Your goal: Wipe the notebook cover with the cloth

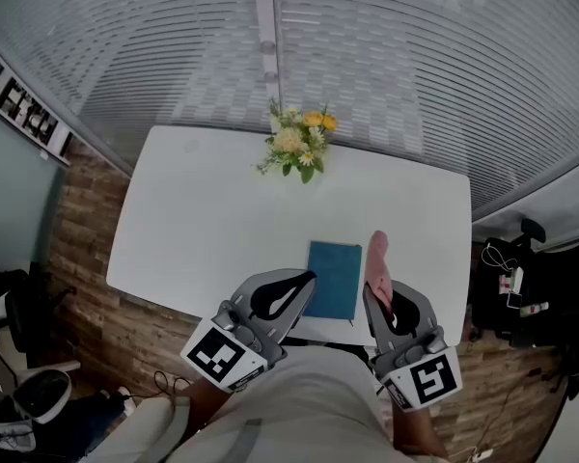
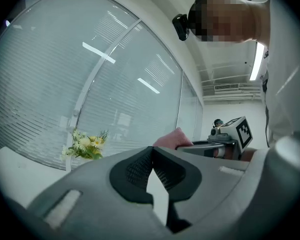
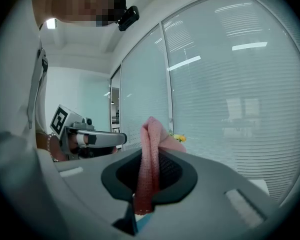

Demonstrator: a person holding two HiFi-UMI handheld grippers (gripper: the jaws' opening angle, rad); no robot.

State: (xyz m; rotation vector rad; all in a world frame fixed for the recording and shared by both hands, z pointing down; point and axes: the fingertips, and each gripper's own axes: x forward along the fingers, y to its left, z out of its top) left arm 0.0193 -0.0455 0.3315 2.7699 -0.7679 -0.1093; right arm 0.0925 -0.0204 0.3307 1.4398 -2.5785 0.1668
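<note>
A teal notebook (image 1: 334, 279) lies flat near the front edge of the white table (image 1: 203, 230). My right gripper (image 1: 378, 287) is shut on a pink cloth (image 1: 377, 261), held just right of the notebook; in the right gripper view the cloth (image 3: 151, 164) sticks up between the jaws as a folded strip. My left gripper (image 1: 306, 280) hangs at the notebook's left edge, its jaws shut with nothing between them (image 2: 152, 159). Both grippers are raised and tilted upward. From the left gripper view, the pink cloth (image 2: 174, 138) and the right gripper (image 2: 225, 141) show to the right.
A small bunch of yellow and white flowers (image 1: 297, 143) stands at the table's far edge, against a glass wall with blinds (image 1: 367, 56). Bags and cables (image 1: 516, 283) lie on the floor at the right. A chair base (image 1: 34, 394) sits at the lower left.
</note>
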